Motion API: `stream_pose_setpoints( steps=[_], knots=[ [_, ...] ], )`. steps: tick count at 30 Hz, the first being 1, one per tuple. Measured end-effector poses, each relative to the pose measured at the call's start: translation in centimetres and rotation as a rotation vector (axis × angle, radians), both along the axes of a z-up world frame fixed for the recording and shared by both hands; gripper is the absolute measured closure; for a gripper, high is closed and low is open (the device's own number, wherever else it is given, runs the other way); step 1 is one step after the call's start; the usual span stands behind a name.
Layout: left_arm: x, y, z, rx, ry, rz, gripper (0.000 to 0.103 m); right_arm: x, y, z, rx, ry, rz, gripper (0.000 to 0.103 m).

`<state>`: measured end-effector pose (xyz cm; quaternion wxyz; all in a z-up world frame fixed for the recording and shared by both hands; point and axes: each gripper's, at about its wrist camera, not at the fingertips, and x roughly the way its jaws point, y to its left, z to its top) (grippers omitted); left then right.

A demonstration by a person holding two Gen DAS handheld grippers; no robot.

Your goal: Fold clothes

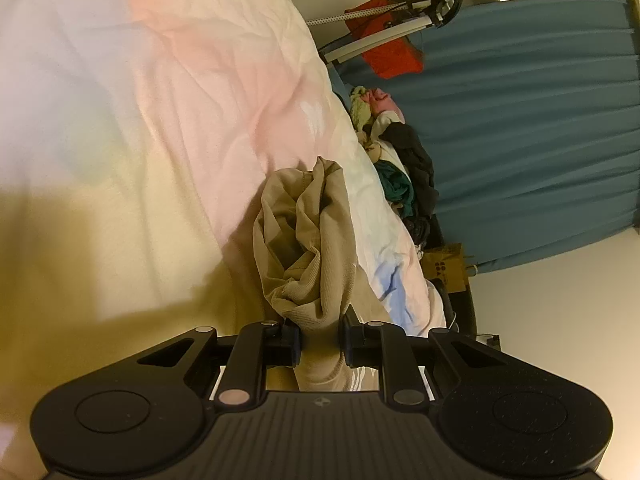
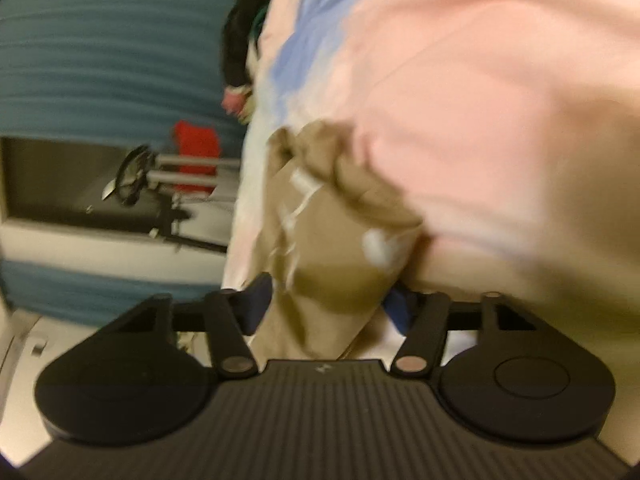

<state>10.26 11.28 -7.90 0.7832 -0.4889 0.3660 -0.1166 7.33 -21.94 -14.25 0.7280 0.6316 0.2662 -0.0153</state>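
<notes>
On the bed, over a pastel duvet [image 1: 168,128] of pink, pale yellow and blue patches, a beige ribbed garment [image 1: 308,240] lies bunched in folds. The left hand-held gripper [image 1: 319,340] has its fingers drawn in on a gathered end of that garment, with cloth pinched between the blue-edged pads and a fold running back under the body. The right hand-held gripper [image 2: 332,308] shows in a blurred view; its fingers stand wider, with a broad band of the same beige garment [image 2: 320,248] filling the gap between them, and both pads appear to touch the cloth, though the blur leaves the firmness of the hold unclear.

In the left wrist view the duvet's edge runs along the right of the garment, and past it a heap of mixed clothes [image 1: 400,160] sits beside a teal curtain [image 1: 540,120]. A red cloth [image 1: 388,48] hangs on a drying rack [image 1: 400,28] further off. Left of the garment, the duvet spreads wide and bare.
</notes>
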Motion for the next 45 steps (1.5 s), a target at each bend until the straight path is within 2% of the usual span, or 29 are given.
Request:
stream_pose_setpoints(
  steps=[1,4,6,9,15,19,23,27,29,31,33,35,37,40,42,45],
  knots=[
    [0.1,0.0,-0.2,0.0,0.004,0.001,0.083,0.0,-0.2,-0.2,-0.003,0.014,-0.014,0.051],
    [0.3,0.2,-0.4,0.001,0.012,0.001,0.083,0.7,0.0,-0.3,-0.013,0.019,0.019,0.068],
    [0.3,0.1,-0.3,0.0,0.016,-0.003,0.083,0.4,0.2,0.1,-0.027,0.002,0.013,0.085],
    [0.4,0.0,1.1,-0.009,-0.022,-0.046,0.083,-1.0,-1.4,2.5,-0.044,-0.034,-0.016,0.089],
    [0.6,-1.6,5.9,-0.065,-0.026,-0.193,0.083,-3.9,-4.5,7.5,-0.078,-0.107,-0.075,0.089],
    [3.5,-6.7,9.7,-0.018,0.001,-0.308,0.083,-5.9,-6.7,10.9,-0.1,-0.156,-0.115,0.089],
    [9.1,-13.9,13.5,0.028,0.023,-0.38,0.083,-3.3,-12.6,13.6,-0.128,-0.133,-0.165,0.089],
    [16.3,-23.0,16.9,0.094,0.014,-0.418,0.083,2.4,-19.1,17.4,-0.248,-0.117,-0.202,0.089],
    [19.2,-26.7,18.3,0.1,-0.055,-0.434,0.083,5.5,-22.2,19.3,-0.316,-0.127,-0.214,0.089],
    [21.7,-29.4,18.8,0.078,-0.124,-0.453,0.083,7.4,-24.3,19.5,-0.348,-0.129,-0.222,0.089],
    [23.1,-31.4,18.3,0.086,-0.175,-0.466,0.083,9.1,-26.3,19.7,-0.378,-0.13,-0.231,0.089],
    [23.9,-33.2,16.2,0.12,-0.198,-0.488,0.083,10.4,-27.9,19.0,-0.412,-0.122,-0.233,0.089],
    [24.2,-34.5,13.7,0.155,-0.203,-0.51,0.083,11.1,-28.2,16.6,-0.454,-0.095,-0.226,0.089],
    [23.3,-34.3,8.5,0.215,-0.151,-0.56,0.083,10.4,-27.8,12.0,-0.47,-0.029,-0.199,0.089],
    [22.4,-33.4,5.1,0.247,-0.108,-0.597,0.083,9.3,-27.0,8.9,-0.445,0.021,-0.18,0.089],
    [20.6,-32.2,1.5,0.291,-0.104,-0.63,0.083,7.3,-25.6,4.7,-0.398,0.082,-0.168,0.089]
  ],
)
